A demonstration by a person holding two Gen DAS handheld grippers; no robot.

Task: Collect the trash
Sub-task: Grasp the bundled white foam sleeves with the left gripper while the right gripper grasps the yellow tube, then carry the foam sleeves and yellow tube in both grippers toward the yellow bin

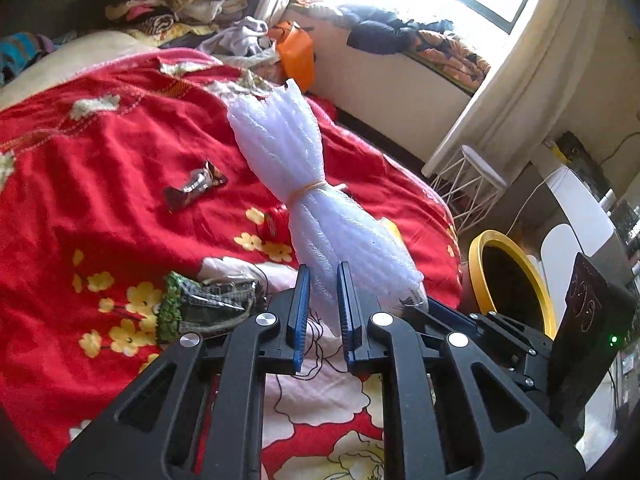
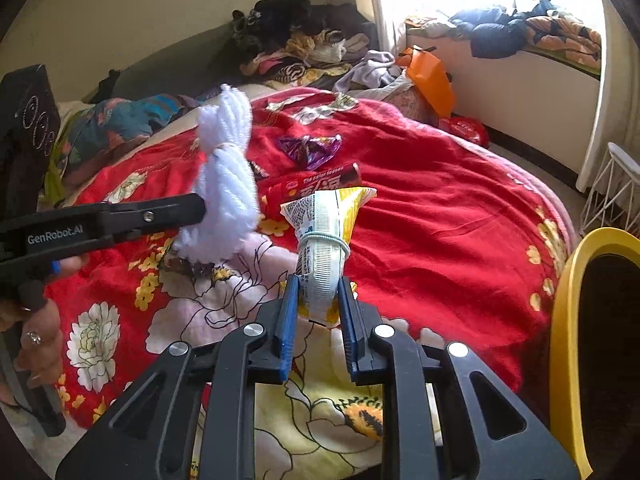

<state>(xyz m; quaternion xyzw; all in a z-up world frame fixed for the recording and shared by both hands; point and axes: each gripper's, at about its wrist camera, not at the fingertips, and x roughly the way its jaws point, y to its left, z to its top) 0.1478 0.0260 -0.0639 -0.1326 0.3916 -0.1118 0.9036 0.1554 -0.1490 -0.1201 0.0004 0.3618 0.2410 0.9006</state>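
— Left gripper (image 1: 324,308): clamped on the near end of a white foam-net bundle (image 1: 288,152), tied at the waist with a yellowish band and lifted clear of the red floral bedspread (image 1: 100,160). Same bundle (image 2: 224,184) seen from the right wrist, up at the left of the scene.

— And the right gripper (image 2: 318,314)?

— Squeezed on the lower end of a rolled yellow-and-white snack packet (image 2: 326,236), bound by a pale elastic, also raised off the bed.

— Bin?

— Yellow-rimmed bin (image 1: 512,280) just off the right edge of the bed, mouth dark and open; contents impossible to make out. Near both grippers, though neither item over it yet.

— So how far along?

— Judged roughly midway. Two pieces in hand, none visibly dropped. Left on the spread: a brown-and-silver wrapper (image 1: 196,190) toward the middle, a green-edged clear wrapper (image 1: 208,304) at the near left under the left gripper, a crumpled purple wrapper (image 2: 310,150) farther off, and a red packet (image 2: 316,186) just behind the held snack packet.

— Clothes at the far end?

— Heaped clothes (image 2: 296,48) by the headboard and an orange bag (image 2: 430,76) at the far right; hard to call trash or not.

— Next?

— Probably both loads swung right and released over the bin, then back for the wrappers.
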